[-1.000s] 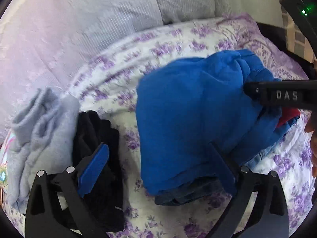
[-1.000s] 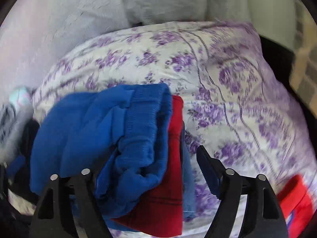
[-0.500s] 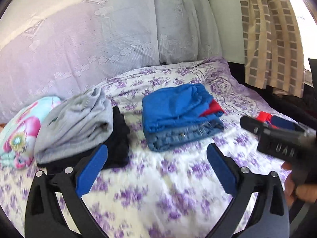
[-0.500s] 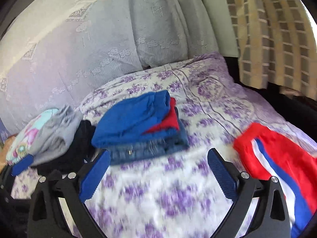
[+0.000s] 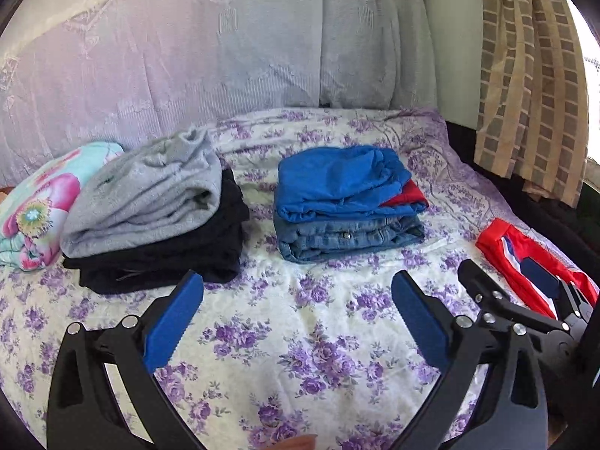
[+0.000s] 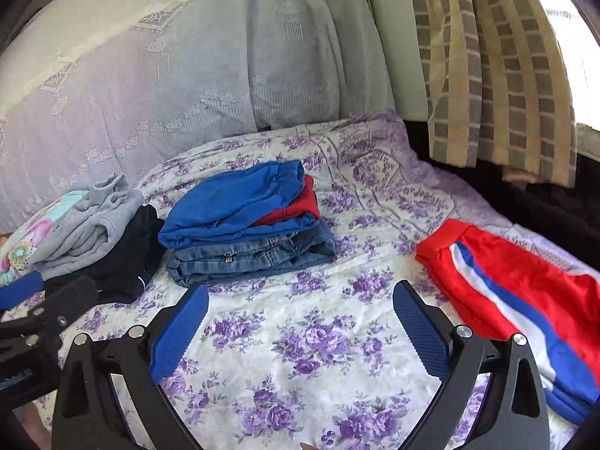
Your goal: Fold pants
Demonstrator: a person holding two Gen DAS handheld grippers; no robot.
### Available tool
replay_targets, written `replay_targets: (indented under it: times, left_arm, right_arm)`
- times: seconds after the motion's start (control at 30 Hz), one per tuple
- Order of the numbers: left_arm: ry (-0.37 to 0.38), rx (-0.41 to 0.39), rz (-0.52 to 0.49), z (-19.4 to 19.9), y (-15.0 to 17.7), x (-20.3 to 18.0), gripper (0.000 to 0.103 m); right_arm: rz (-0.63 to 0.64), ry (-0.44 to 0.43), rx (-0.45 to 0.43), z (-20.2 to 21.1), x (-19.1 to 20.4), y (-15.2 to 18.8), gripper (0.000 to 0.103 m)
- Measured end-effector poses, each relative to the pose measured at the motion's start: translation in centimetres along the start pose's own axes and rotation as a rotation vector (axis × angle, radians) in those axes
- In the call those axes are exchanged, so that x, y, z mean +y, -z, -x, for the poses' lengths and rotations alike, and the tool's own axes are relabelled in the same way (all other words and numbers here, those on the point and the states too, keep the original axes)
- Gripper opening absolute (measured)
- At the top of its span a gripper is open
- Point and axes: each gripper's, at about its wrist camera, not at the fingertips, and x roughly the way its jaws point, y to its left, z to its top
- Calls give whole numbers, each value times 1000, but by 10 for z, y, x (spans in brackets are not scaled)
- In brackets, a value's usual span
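On the bed sheet, white with purple flowers, two folded stacks sit side by side toward the far end. Left stack: grey pants on top of black pants. Right stack: blue pants on top, a red garment peeking out under them at the right edge, jeans at the bottom with the button facing the camera. Stacks are near each other but not touching; a strip of sheet shows between them

Left gripper hovers over bare sheet in front of the stacks, jaws wide apart, nothing between the blue pads. Right gripper likewise: jaws spread fully, having just been opening, only sheet visible in the gap. Neither touches any cloth. In the left view the right gripper shows at the right edge, in front of the red shorts

Red shorts with a blue-and-white stripe lie unfolded on the sheet at the right, well apart from the stacks, just beside the right gripper's right finger

A floral pillow in turquoise and pink sits left of the grey pants, touching them. A pale embossed cover drapes across the back, with a checked curtain hanging at the right by the window
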Motion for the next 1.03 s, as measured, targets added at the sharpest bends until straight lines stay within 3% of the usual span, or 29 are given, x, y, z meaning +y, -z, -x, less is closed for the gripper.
replay_targets:
  times: [0.63,0.73,1.03]
  left_arm:
    - [33,4,-27,-4,8,-2,98]
    - [-7,-15,-60,-1,8,-7,98]
    - [30,28,-31,-7,7,-4,98]
  right_arm:
    - [38,20,6,2,5,5,99]
    - [37,26,7,1,5,5,99]
    - [34,23,1,3,3,3,99]
